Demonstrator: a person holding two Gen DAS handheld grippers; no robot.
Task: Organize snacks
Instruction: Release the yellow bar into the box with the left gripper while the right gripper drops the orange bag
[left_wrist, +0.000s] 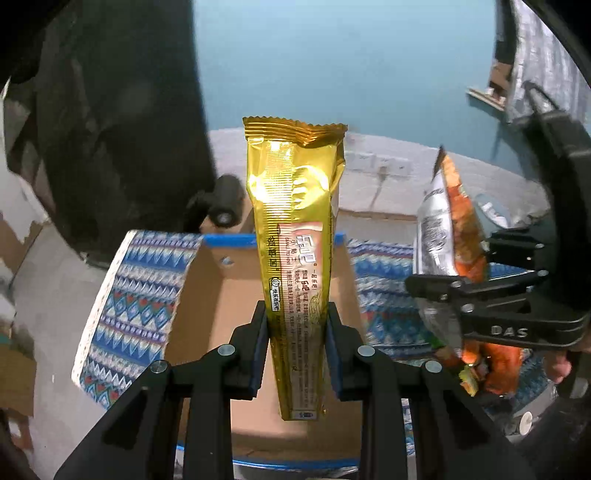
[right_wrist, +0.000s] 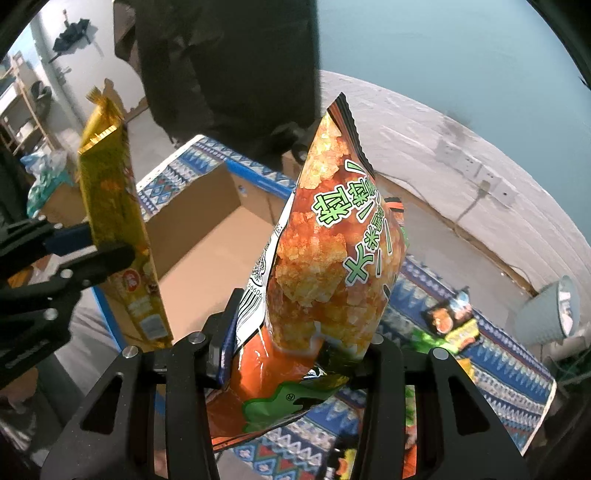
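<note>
My left gripper (left_wrist: 297, 325) is shut on a long gold snack packet (left_wrist: 295, 221) and holds it upright above an open cardboard box (left_wrist: 221, 306). My right gripper (right_wrist: 291, 332) is shut on an orange rice-cracker bag (right_wrist: 325, 251), held upright just right of the box (right_wrist: 207, 236). The right gripper (left_wrist: 439, 291) with its orange bag (left_wrist: 454, 229) shows at the right of the left wrist view. The left gripper (right_wrist: 99, 245) with the gold packet (right_wrist: 118, 229) shows at the left of the right wrist view.
A blue patterned cloth (right_wrist: 509, 373) covers the table, with more snack packets (right_wrist: 450, 321) lying on it to the right. A white lamp (right_wrist: 546, 314) stands at the far right. A dark hanging garment (right_wrist: 229, 66) is behind the box.
</note>
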